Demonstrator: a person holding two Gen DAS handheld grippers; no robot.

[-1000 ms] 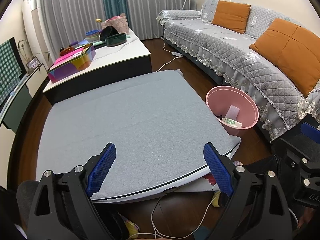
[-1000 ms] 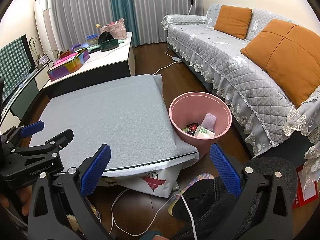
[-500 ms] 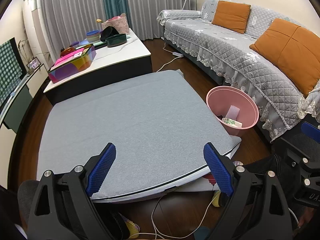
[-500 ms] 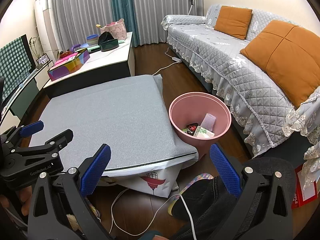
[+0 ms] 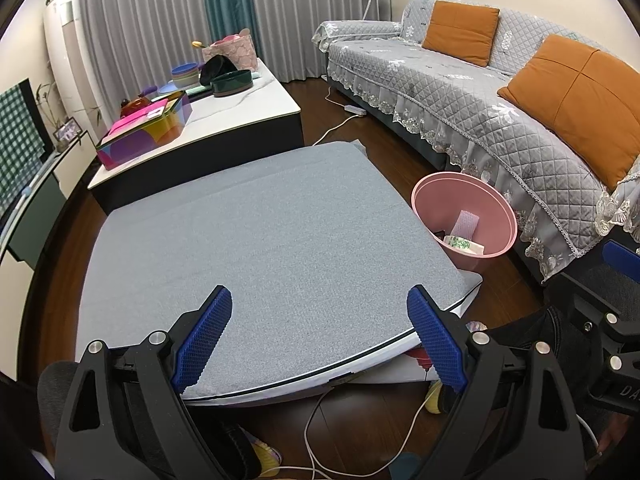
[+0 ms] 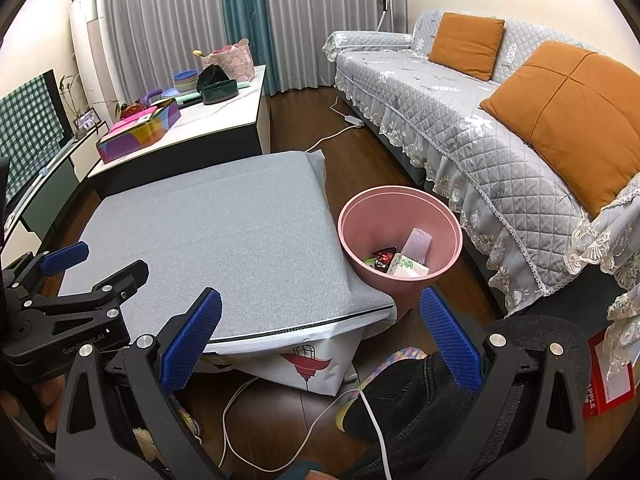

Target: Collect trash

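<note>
1. Trash is what we are after, and what we can see of it lies in the pink bin (image 6: 400,236) on the floor, between the grey mat (image 6: 224,240) and the sofa (image 6: 480,128): a dark wrapper (image 6: 382,260), a white printed packet (image 6: 408,266) and a pale lilac piece (image 6: 417,242). We see no loose scrap on the mat, so the job looks close to done.
2. Our left gripper (image 5: 320,334) hangs over the near edge of the mat with its blue pads wide apart and nothing between them. If we sweep it down carelessly, the left pad could catch the soft grey cover and ruck it.
3. The white cable (image 5: 316,420) trails over the floor below the mat's edge. A low reach for something under there could snag it on a finger.
4. Our right gripper (image 6: 320,338) is also spread and empty, near the mat's right corner. The bin stands just beyond that corner, touching or nearly so; a sideways swing could knock the rim and tip the light bin.
5. Further right, the sofa's lace fringe (image 6: 520,280) hangs near the bin, and could hook on a pad.
</note>
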